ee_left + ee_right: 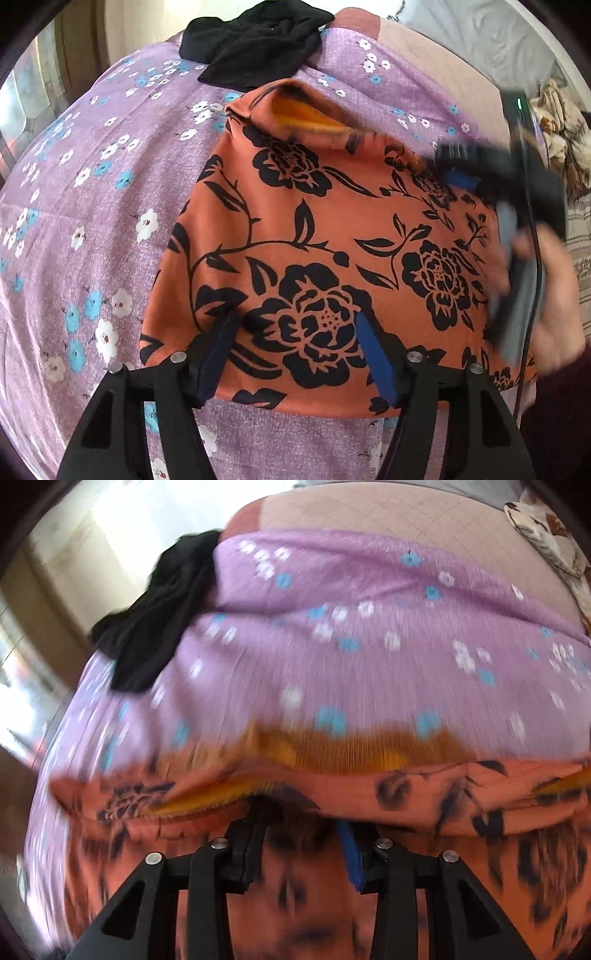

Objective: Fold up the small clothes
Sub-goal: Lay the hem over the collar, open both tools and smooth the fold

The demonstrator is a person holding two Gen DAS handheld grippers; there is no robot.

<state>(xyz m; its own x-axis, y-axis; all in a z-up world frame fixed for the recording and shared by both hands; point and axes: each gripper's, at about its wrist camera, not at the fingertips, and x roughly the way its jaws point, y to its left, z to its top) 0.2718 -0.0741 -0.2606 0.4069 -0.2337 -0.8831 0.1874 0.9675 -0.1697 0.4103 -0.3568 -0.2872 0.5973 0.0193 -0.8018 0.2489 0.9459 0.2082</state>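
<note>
Left gripper (291,354) jaws open over the orange garment (332,236); right gripper (301,853) unclear through blur. Align edges squarely before pressing flat.

The orange garment (332,229) is thin matt woven cloth printed with black flowers, its turned-up far edge showing a fuzzy, ribbed yellow-orange lining (306,110). It lies on a lilac bedsheet (92,206) of matt, slightly grainy cotton-like cloth with small white and blue blossoms, and a crumpled black garment (255,40) of soft matt knit sits at the sheet's far edge. The left gripper (295,354) is matt black plastic with shiny metal pins and blue pads (376,362) of a matt, rubbery look.
</note>
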